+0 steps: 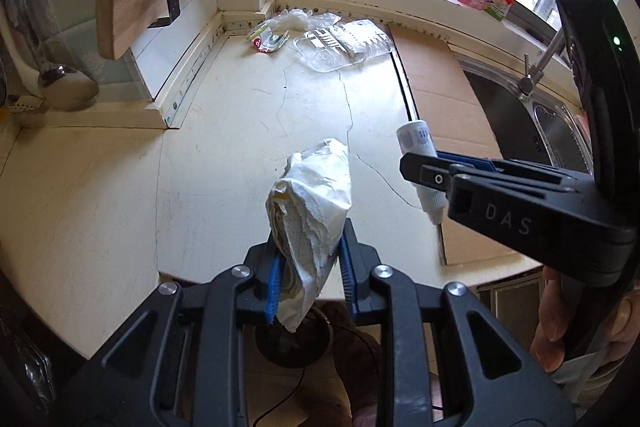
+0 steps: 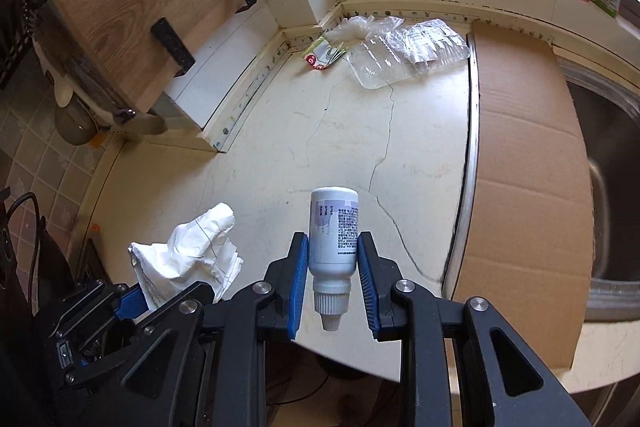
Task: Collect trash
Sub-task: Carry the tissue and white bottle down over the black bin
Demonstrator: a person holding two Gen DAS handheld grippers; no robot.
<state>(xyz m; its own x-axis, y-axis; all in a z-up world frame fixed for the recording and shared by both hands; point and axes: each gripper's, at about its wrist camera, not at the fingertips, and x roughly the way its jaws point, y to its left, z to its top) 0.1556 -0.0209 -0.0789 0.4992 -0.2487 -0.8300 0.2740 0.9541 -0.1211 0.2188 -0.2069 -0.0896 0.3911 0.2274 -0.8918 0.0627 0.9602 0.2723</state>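
My left gripper (image 1: 308, 263) is clamped on a crumpled white paper wad (image 1: 310, 203), its blue pads pressing both sides, and the wad hangs in the air above the near edge of the cream countertop (image 1: 224, 131). Just to its right my right gripper (image 2: 332, 285) pinches a small white bottle (image 2: 334, 231) by the body, cap toward me, also off the surface. No bin shows in either view, so I judge the job now is carrying: keep both grips firm and level, since loose folds of the wad could slip. Far back by the window wall lie a clear plastic tray (image 1: 344, 47), a crinkled bag (image 1: 294, 19) and a small wrapper (image 1: 266, 41), uncollected
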